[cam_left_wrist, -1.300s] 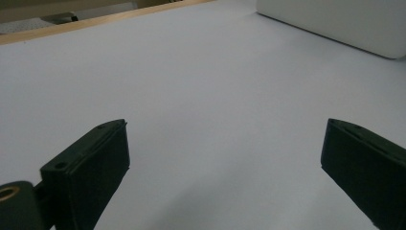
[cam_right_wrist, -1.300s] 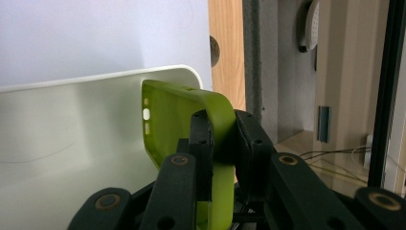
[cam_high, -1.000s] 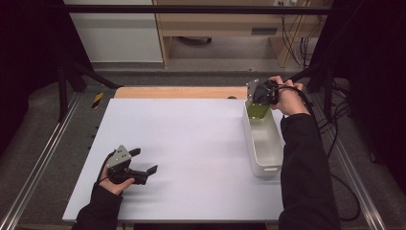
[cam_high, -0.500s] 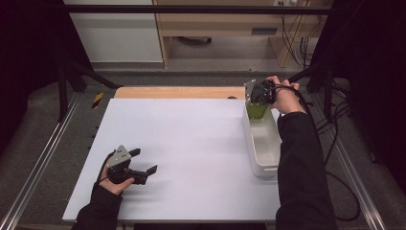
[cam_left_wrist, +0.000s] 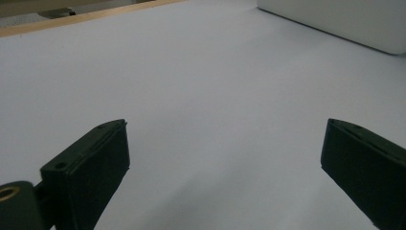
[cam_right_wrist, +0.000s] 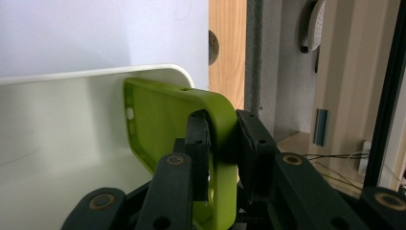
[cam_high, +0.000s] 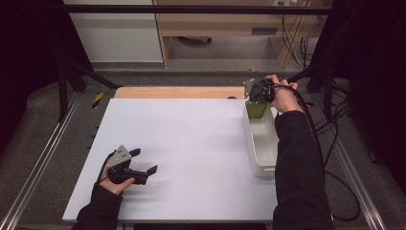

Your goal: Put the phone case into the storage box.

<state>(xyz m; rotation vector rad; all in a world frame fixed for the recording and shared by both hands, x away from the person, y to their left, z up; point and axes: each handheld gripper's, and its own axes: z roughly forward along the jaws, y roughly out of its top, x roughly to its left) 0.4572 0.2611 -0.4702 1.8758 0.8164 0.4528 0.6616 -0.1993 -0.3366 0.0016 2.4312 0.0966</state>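
Note:
A lime-green phone case (cam_high: pixel 256 109) stands on edge in the far end of a white tray (cam_high: pixel 261 165) at the table's right side. My right gripper (cam_high: pixel 257 100) reaches down from above and is shut on the case's upper rim. In the right gripper view one pad (cam_right_wrist: pixel 198 143) lies inside the case (cam_right_wrist: pixel 163 120) and the other outside, with the gripper (cam_right_wrist: pixel 222 129) astride the rim. Its jaws have just been opening slightly, with the case still between them. My left gripper (cam_high: pixel 144 160) rests open near the table's front left, holding nothing (cam_left_wrist: pixel 225 143).
A white sheet (cam_high: pixel 191 143) covers the table, with a wooden strip (cam_high: pixel 177 92) along its far edge. The tray's side (cam_left_wrist: pixel 344 24) lies far ahead of the left jaws. Metal rails run along both table sides, and cables trail at the right.
The right forearm has swung slightly to the left while its gripper and the case stay at the tray's far end. The left hand has not moved.

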